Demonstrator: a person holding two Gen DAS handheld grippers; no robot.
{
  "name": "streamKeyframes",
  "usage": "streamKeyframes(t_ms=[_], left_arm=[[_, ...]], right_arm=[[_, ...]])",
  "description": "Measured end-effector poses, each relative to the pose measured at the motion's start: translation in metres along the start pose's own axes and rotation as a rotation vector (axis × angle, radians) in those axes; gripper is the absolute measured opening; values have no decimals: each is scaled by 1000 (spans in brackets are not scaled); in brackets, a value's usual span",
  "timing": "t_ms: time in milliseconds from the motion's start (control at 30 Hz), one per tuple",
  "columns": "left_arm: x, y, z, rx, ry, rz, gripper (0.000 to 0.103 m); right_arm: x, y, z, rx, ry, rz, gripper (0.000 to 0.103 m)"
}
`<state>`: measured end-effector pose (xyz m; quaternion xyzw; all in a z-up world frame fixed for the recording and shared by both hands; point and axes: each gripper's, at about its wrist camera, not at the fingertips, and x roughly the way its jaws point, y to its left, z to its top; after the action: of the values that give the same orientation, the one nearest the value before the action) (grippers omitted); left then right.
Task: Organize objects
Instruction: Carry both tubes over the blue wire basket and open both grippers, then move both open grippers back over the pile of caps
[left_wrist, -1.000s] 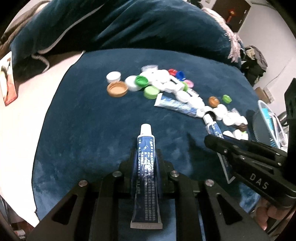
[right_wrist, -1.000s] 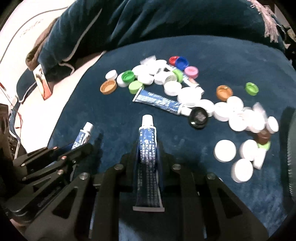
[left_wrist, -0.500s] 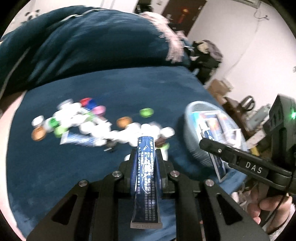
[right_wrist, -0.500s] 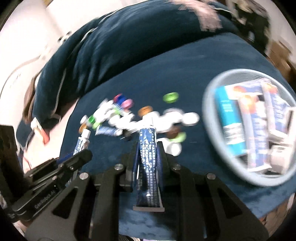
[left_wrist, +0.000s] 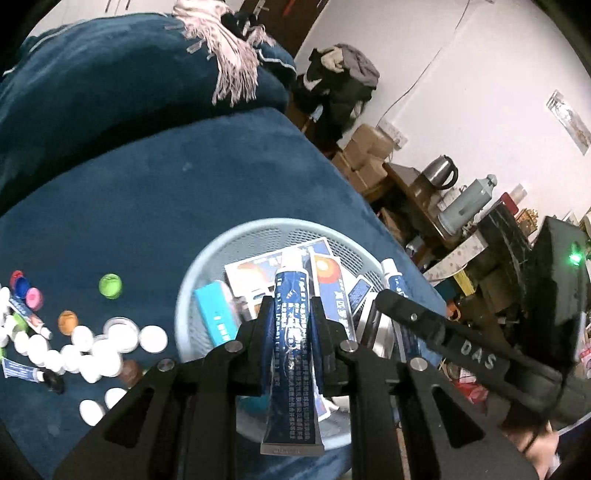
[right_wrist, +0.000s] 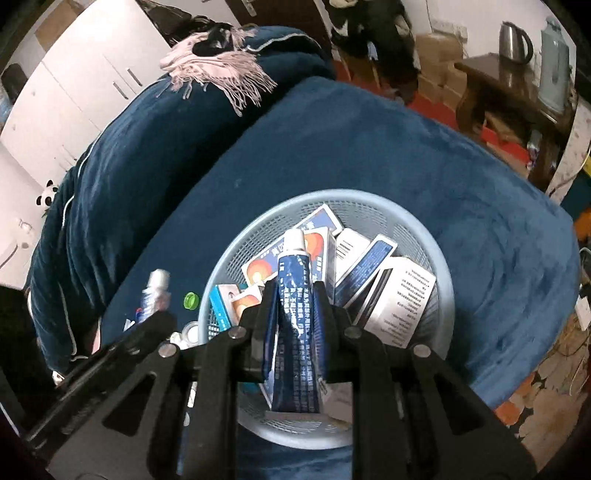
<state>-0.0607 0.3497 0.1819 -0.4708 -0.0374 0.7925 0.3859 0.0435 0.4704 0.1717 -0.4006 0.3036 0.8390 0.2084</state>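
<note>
Two blue tubes are being carried at once: one tube (left_wrist: 291, 343) is clamped between the closed jaws of the left gripper (left_wrist: 291, 317), and a second tube (right_wrist: 297, 321) is clamped the same way in the right gripper (right_wrist: 295, 314). A second ago both were held low over the blanket beside the scatter of caps; they have since been swung across and raised, so that each is now poised above the pale blue basket (right_wrist: 436, 258). From this it is judged that the pick-up is finished and only the release into the basket is left. The tubes are soft, flattened at the crimped tail and round at the white screw cap, with glossy printed skins that show creases. The basket is a round, perforated plastic one, already crowded with stiff cardboard boxes (right_wrist: 399, 295) lying aslant. The blanket (left_wrist: 166, 184) beneath is a deep blue plush. The loose caps (left_wrist: 92, 350), small hard discs in white, green, orange and pink, are left on it beside the basket.
</note>
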Motion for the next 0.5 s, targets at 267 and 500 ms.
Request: streamKeyframes(t_ms=[267, 500], left_arm=[[7, 5, -2, -31, -33, 32, 60], [-36, 47, -19, -37, -85, 208, 102]], right_arm=[[-15, -19, 4, 20, -46, -44, 43], [-32, -24, -2, 57, -125, -61, 94]])
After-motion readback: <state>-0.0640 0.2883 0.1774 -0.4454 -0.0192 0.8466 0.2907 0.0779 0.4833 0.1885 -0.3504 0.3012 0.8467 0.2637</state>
